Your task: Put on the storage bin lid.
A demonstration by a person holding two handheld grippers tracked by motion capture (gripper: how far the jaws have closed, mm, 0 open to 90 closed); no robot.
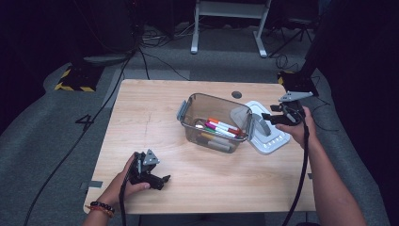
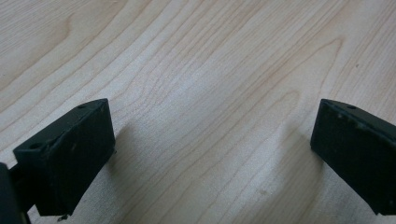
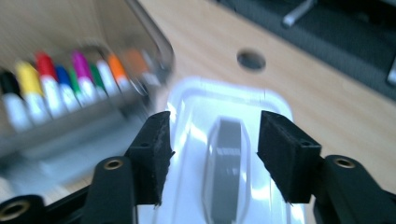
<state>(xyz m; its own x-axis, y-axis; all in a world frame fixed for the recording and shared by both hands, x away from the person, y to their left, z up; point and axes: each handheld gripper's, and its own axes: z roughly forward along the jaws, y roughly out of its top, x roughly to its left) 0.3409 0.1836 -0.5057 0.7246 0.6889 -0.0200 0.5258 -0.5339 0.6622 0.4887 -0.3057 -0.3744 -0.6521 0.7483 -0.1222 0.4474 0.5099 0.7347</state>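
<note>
High view: your right tongs (image 1: 267,117) hover over the one white lid (image 1: 270,141) near the desk's (image 1: 155,108) right edge, just beside the one clear bin (image 1: 188,110) of markers (image 1: 221,128).

Left gripper view: left tongs (image 2: 212,154) spread wide over bare desk.

Right gripper view: jaws apart, straddling the lid's grey handle (image 3: 226,158); about nine markers. Centre on it before closing.

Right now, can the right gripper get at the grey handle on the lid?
Probably yes. The right gripper is open just above the white lid, its jaws straddling the grey handle with nothing between them. The marker box sits beside the lid, not across the approach.
</note>
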